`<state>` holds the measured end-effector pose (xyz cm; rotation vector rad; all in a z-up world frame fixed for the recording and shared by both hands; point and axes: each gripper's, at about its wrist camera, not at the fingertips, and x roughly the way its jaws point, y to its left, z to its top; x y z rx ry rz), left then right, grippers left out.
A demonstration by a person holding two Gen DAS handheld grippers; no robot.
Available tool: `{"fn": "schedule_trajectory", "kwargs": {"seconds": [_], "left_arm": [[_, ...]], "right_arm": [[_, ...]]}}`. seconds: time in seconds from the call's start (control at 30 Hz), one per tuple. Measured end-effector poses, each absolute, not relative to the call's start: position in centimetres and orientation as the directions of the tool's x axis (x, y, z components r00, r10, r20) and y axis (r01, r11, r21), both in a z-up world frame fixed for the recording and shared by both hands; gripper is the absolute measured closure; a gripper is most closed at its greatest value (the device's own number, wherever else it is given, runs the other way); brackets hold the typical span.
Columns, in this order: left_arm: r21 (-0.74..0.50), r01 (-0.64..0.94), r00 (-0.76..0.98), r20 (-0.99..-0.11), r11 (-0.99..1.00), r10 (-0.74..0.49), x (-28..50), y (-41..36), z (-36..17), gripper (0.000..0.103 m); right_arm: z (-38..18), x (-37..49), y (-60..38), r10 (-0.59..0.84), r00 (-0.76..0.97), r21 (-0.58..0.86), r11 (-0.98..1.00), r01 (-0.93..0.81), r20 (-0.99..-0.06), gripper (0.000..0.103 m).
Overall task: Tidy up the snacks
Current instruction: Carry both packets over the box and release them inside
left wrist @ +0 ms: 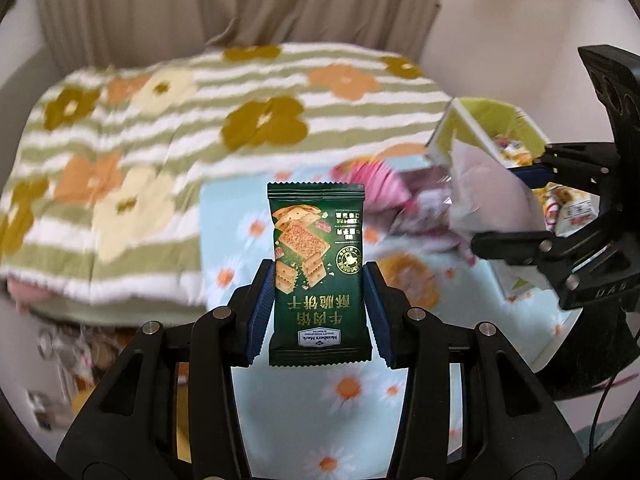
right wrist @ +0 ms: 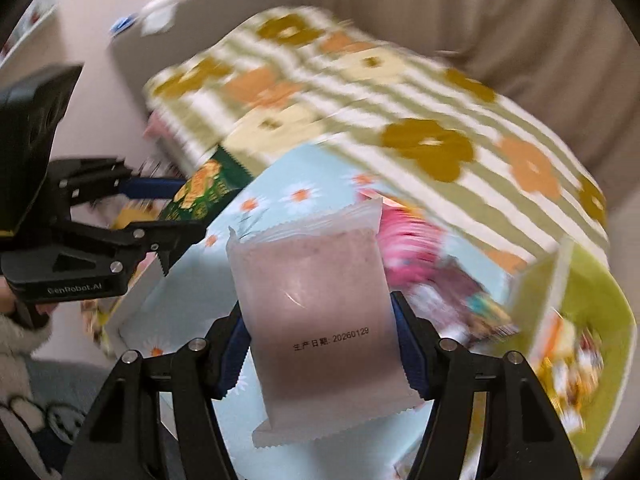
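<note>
Two snack packets are held up above a daisy-print blue cloth (left wrist: 288, 420), one in each claw. The left claw (left wrist: 320, 300) pinches a dark green cracker packet (left wrist: 318, 264) by its side edges, upright between the blue pads, while the right claw (right wrist: 320, 344) clamps a frosted pinkish packet (right wrist: 316, 292) the same way. A lime-green box (right wrist: 592, 296) of mixed snacks sits to the right, near a striped flower blanket (left wrist: 160, 120).

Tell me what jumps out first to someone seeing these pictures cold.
The dark green cracker packet, pinched upright in the left gripper, fills the middle of the left view. In the right view, a frosted pinkish packet sits clamped in the right gripper. Behind both lies a striped flowered blanket.
</note>
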<state>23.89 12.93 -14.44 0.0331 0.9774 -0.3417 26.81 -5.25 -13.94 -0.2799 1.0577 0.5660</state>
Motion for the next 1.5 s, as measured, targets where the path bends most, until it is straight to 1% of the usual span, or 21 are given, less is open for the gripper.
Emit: {"fn": "schedule_trajectory", "kwargs": {"seconds": [0.2, 0.27, 0.43, 0.6, 0.77, 0.9, 0.93, 0.97, 1.0, 1.03, 1.13, 1.3, 1.5], "left_arm": [[-0.104, 0.398, 0.549, -0.769, 0.912, -0.327, 25.4, 5.9, -10.6, 0.063], [-0.114, 0.422, 0.553, -0.754, 0.899, -0.355, 25.5, 3.0, -9.4, 0.063], [-0.127, 0.44, 0.556, -0.738, 0.889, -0.381, 25.9, -4.0, -8.1, 0.063], [-0.154, 0.439, 0.533, -0.749, 0.885, -0.394, 26.1, -11.6, -8.7, 0.063], [-0.163, 0.426, 0.482, -0.792, 0.89, -0.376, 26.7, -18.3, -11.1, 0.063], [-0.149, 0.399, 0.444, -0.832, 0.905, -0.333, 26.8, -21.5, -13.2, 0.062], [-0.146, 0.396, 0.439, -0.837, 0.907, -0.327, 26.7, -21.8, -13.6, 0.058], [-0.15, 0.401, 0.43, -0.84, 0.904, -0.331, 26.6, -22.2, -13.9, 0.041], [-0.152, 0.41, 0.425, -0.841, 0.9, -0.336, 26.4, -22.6, -14.2, 0.027], [-0.147, 0.413, 0.428, -0.84, 0.899, -0.334, 26.2, -22.7, -14.5, 0.001], [-0.159, 0.41, 0.424, -0.839, 0.898, -0.341, 25.5, -22.7, -14.9, 0.001], [-0.108, 0.339, 0.467, -0.843, 0.934, -0.267, 23.8, -21.5, -15.0, 0.001], [-0.054, 0.296, 0.533, -0.819, 0.954, -0.212, 22.2, -19.3, -13.7, 0.001]], "right_arm": [[-10.5, 26.2, -12.9, 0.265, 0.475, 0.066, 0.916, -0.396, -0.839, 0.042], [-9.8, 25.6, -16.4, 0.247, 0.498, 0.071, 0.935, -0.346, -0.831, 0.042], [-9.1, 25.4, -23.9, 0.215, 0.517, 0.09, 0.962, -0.256, -0.829, 0.042], [-9.1, 25.4, -30.1, 0.182, 0.535, 0.085, 0.976, -0.2, -0.825, 0.042], [-10.1, 25.3, -34.6, 0.217, 0.52, 0.143, 0.974, -0.178, -0.826, 0.042], [-10.6, 24.9, -36.8, 0.237, 0.522, 0.172, 0.97, -0.17, -0.82, 0.042], [-10.7, 24.8, -37.1, 0.246, 0.522, 0.183, 0.968, -0.17, -0.816, 0.042], [-10.8, 24.8, -37.5, 0.258, 0.524, 0.198, 0.965, -0.17, -0.812, 0.042], [-10.9, 24.9, -37.7, 0.265, 0.525, 0.204, 0.964, -0.171, -0.809, 0.042], [-11.0, 24.8, -37.8, 0.267, 0.528, 0.207, 0.963, -0.171, -0.806, 0.042], [-11.4, 25.1, -38.4, 0.271, 0.537, 0.216, 0.962, -0.165, -0.799, 0.042], [-11.8, 25.6, -39.1, 0.285, 0.537, 0.241, 0.958, -0.154, -0.794, 0.042], [-13.2, 27.3, -39.4, 0.304, 0.508, 0.278, 0.952, -0.129, -0.806, 0.041]]}}
